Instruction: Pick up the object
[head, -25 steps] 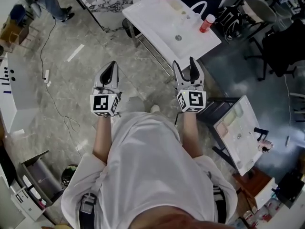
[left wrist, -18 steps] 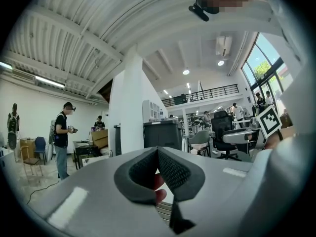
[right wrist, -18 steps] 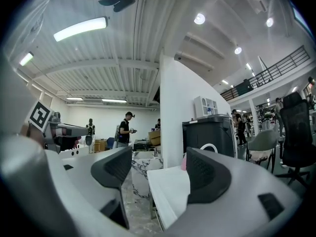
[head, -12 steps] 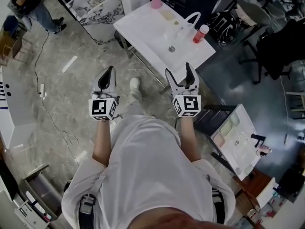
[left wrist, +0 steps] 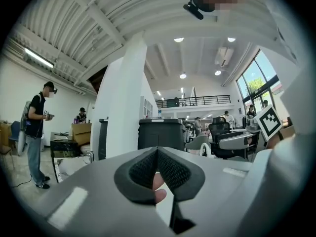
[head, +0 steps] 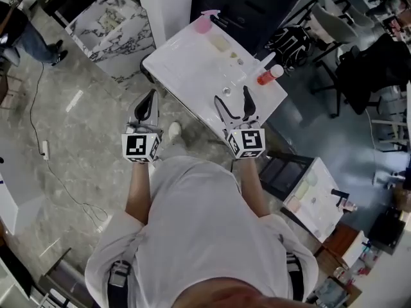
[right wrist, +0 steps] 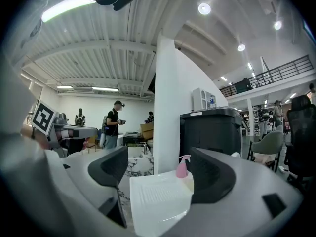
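White table [head: 186,69]: ahead of the person, on a grey stone floor
Pink spray bottle [head: 204,23]: on the table's far end
Red bottle [head: 268,76]: white-capped, by the table's right edge; which one is the task's object cannot be told
Left gripper [head: 152,95]: clenched, pads together, grasping nothing; just off the table's near-left edge
Right gripper [head: 232,96]: jaws opening, nothing between them; above the table's near edge, apart from both bottles

Open office hall: swivel chairs [left wrist: 220,132], mezzanine railing [left wrist: 197,101], marble floor [head: 83,140].
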Action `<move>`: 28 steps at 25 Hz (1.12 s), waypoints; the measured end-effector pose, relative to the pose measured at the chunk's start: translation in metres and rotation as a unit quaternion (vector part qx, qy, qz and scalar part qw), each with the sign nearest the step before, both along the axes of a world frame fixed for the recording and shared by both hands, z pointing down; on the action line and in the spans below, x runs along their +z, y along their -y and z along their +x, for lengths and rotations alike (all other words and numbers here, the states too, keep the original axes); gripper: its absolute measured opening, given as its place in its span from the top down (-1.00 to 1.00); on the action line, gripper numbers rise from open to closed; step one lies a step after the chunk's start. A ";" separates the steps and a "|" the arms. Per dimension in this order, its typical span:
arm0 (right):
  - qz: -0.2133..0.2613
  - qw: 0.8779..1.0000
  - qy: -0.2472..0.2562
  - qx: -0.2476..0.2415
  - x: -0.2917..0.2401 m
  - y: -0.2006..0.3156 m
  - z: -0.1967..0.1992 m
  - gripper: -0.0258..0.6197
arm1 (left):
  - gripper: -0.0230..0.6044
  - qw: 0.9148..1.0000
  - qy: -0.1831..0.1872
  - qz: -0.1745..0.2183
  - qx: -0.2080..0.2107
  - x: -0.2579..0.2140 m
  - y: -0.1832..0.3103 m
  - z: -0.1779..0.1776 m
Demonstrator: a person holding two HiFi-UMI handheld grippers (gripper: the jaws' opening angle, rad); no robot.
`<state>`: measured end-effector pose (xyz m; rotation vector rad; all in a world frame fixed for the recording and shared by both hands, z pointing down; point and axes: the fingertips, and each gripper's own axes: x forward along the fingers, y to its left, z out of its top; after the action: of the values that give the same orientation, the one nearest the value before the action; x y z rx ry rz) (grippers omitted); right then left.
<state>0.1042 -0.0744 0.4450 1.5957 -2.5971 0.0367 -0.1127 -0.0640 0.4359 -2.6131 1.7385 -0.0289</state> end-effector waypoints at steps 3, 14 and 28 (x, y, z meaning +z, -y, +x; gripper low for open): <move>-0.015 1.000 -0.014 0.013 0.002 0.052 -0.020 -0.34 | 0.93 1.000 -0.006 -0.003 0.019 -0.002 0.051 -0.018; -0.074 0.990 -0.097 0.067 0.036 0.208 -0.046 -0.49 | 0.93 0.997 -0.057 -0.026 0.044 0.014 0.158 -0.072; -0.224 0.950 -0.194 0.098 0.186 0.324 -0.002 -0.57 | 0.93 0.995 -0.061 -0.078 0.033 0.056 0.151 -0.122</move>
<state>0.1025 -0.3982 0.6309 1.4993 -1.9556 0.2754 -0.2349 -0.2152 0.4916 -2.8389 1.7520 -0.0047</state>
